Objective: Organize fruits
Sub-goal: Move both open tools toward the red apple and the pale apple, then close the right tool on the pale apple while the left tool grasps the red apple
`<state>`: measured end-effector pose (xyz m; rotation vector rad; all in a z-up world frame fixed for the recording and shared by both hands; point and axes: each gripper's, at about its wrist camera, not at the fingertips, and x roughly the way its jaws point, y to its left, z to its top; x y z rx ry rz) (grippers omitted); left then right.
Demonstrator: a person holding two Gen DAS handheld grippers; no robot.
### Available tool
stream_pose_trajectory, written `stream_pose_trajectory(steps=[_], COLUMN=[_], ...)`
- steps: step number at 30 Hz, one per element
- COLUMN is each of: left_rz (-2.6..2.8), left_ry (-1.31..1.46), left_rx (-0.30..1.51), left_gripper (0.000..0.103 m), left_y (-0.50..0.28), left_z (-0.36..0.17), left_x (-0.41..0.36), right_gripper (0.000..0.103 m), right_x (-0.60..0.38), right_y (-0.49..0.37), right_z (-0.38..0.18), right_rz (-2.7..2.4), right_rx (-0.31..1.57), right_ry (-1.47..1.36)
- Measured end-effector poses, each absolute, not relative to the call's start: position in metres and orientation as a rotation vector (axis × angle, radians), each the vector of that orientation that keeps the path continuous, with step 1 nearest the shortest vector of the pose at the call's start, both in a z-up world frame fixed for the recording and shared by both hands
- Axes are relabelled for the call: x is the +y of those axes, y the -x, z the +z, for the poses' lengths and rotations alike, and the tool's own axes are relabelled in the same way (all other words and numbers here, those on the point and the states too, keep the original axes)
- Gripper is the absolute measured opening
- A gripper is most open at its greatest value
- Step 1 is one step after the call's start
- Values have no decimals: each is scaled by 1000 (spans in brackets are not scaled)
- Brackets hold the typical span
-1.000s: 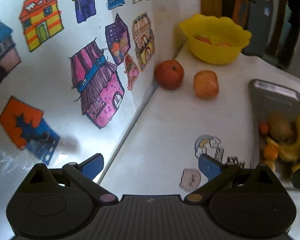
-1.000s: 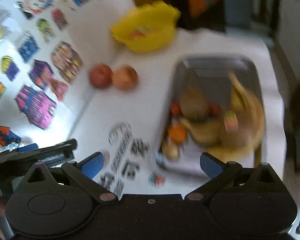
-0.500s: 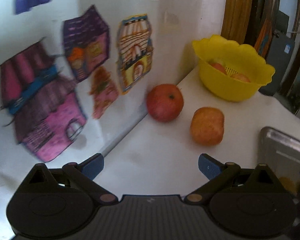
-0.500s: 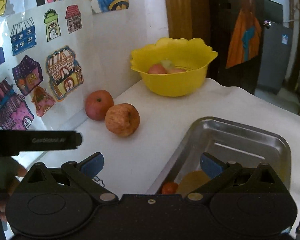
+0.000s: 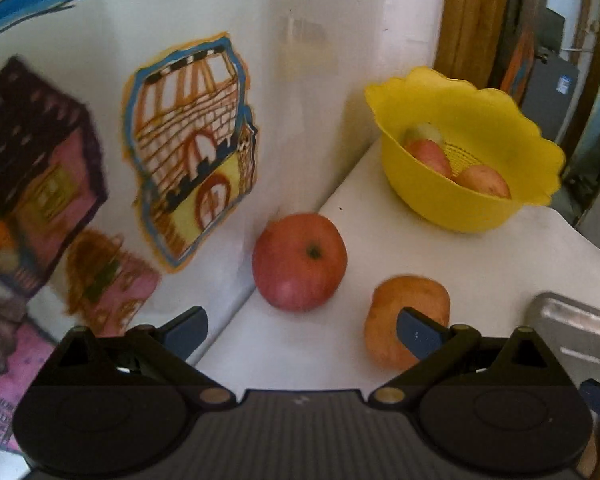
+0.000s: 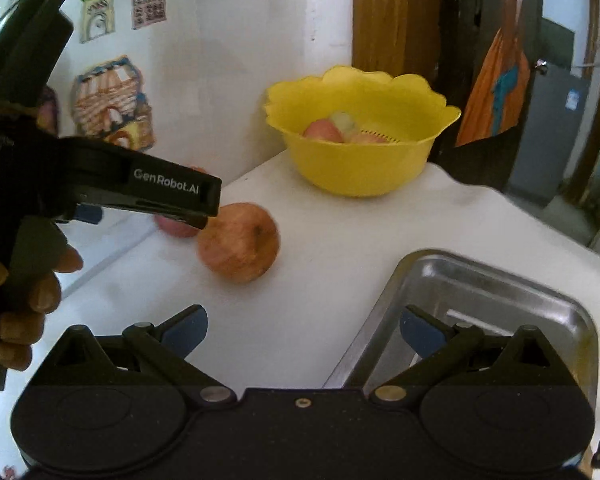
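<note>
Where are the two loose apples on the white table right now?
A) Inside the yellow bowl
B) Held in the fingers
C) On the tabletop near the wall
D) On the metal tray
C: the red apple and paler apple rest on the bare table, outside the yellow bowl and metal tray.

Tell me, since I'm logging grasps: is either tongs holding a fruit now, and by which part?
Nothing is held. Left tongs are open short of the red apple; right tongs are open over the table.

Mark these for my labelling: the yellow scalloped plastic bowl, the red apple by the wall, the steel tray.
Yellow scalloped plastic bowl (image 5: 452, 208): left wrist view, outer wall.
Red apple (image 5: 300, 264): left wrist view, front skin.
Steel tray (image 6: 484, 276): right wrist view, far rim.
</note>
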<state>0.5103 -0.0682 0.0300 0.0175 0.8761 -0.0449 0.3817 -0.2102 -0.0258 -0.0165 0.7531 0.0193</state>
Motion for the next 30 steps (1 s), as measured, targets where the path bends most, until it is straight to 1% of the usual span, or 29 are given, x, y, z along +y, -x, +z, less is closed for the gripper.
stream_pose_trajectory(steps=[3, 13, 22, 30], left_rz=[-8, -25, -8, 13], left_ry=[-8, 33, 92, 102], left_rx=[901, 944, 983, 1024], left_gripper=[102, 102, 102, 102], left_y=[-521, -539, -559, -577], left_z=[31, 32, 30, 28], left_x=[-74, -90, -80, -87], right_gripper=[102, 101, 101, 101], right_x=[-210, -215, -218, -203], right_y=[-395, -410, -428, -456], right_z=[-25, -25, -15, -31], right_rz=[27, 169, 289, 359], right_rx=[750, 759, 790, 775], right_ry=[-27, 81, 122, 209])
